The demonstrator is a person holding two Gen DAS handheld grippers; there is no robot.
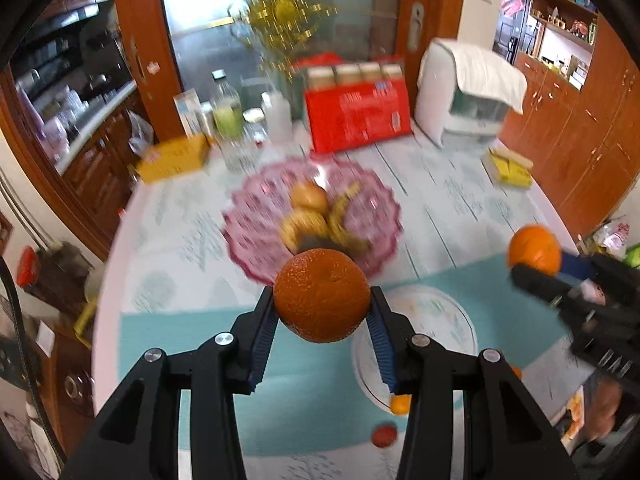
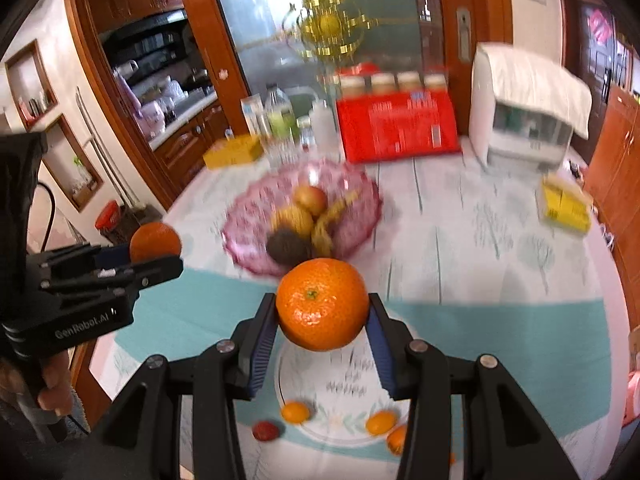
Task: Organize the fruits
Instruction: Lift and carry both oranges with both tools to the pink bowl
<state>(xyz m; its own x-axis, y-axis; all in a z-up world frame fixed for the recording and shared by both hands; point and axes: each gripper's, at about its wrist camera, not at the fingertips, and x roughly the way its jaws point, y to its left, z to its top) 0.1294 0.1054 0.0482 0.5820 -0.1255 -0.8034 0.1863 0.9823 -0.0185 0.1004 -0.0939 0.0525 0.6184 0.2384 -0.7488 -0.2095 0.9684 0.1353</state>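
In the left wrist view my left gripper (image 1: 322, 296) is shut on a dark orange (image 1: 322, 280), held in the air above the table. My right gripper (image 2: 322, 306) is shut on a brighter orange (image 2: 322, 292) with its stem end facing the camera. Each view shows the other gripper off to the side, also carrying its orange (image 1: 534, 248) (image 2: 155, 240). Beyond both lies a pink glass bowl (image 1: 248, 216) (image 2: 248, 216) holding an apple (image 2: 310, 198), a banana (image 2: 326, 220) and other fruit. Small oranges (image 2: 295, 412) and a strawberry (image 2: 265, 430) lie on the tablecloth below.
At the table's far end stand a red box (image 1: 360, 116), several bottles (image 1: 228, 112), a yellow box (image 1: 172, 158) and a white appliance under a cloth (image 1: 472, 92). A yellow packet (image 1: 508, 168) lies at the right edge. Wooden cabinets flank the table.
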